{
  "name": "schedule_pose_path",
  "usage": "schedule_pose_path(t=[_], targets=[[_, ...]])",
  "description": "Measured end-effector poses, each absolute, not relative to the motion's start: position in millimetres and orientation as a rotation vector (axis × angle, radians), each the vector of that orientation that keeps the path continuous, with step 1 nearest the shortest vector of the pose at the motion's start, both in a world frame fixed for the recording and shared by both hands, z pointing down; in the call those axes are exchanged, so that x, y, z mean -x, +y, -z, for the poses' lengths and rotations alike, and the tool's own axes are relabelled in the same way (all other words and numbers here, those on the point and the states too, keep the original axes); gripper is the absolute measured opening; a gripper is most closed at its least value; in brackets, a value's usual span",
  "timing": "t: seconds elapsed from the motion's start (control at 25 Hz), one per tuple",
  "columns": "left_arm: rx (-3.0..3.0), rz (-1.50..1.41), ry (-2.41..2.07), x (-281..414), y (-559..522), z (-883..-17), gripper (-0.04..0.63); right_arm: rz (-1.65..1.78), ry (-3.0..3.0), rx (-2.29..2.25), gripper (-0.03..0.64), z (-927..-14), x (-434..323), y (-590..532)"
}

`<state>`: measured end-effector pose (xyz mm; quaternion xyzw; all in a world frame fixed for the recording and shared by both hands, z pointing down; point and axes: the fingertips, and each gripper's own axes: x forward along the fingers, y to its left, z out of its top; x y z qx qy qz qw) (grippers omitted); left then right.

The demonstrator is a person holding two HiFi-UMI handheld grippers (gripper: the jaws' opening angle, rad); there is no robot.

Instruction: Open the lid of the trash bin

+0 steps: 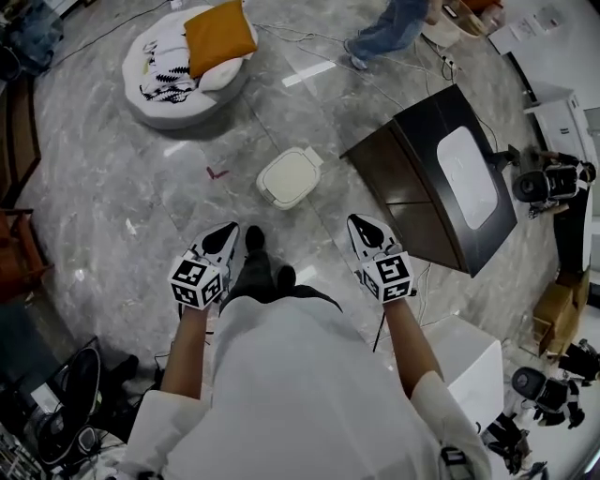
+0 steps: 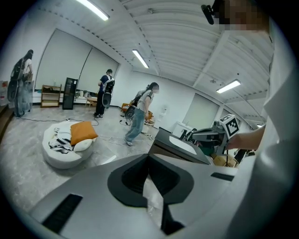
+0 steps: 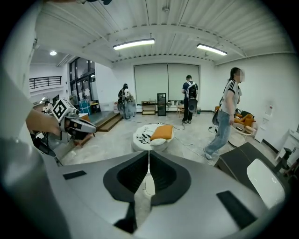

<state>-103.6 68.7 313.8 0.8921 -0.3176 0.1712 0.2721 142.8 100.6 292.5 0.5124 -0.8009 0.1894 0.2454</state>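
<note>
The trash bin [image 1: 291, 176] is small and white with a rounded square lid that lies flat and closed. It stands on the grey marble floor in front of the person's feet. My left gripper [image 1: 227, 231] hangs shut at the bin's near left, well short of it. My right gripper [image 1: 359, 223] is shut too, at the bin's near right. Neither touches the bin and both are empty. In the left gripper view the jaws [image 2: 148, 157] meet at their tips, and they do the same in the right gripper view [image 3: 149, 152].
A dark cabinet [image 1: 441, 173] with a white oval top stands right of the bin. A round white floor cushion [image 1: 178, 89] with an orange pillow [image 1: 217, 36] lies at the far left. A person's legs [image 1: 389, 28] are at the far side. A white box [image 1: 473, 366] sits near right.
</note>
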Motion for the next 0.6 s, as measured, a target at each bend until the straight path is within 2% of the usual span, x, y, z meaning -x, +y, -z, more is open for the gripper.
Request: schedule_pose_path(t=[0.6], targets=[[-2.451, -0.625, -0.575, 95, -8, -380, 0.018, -0.66, -2.036, -1.426, 0.032, -336, -115, 55]])
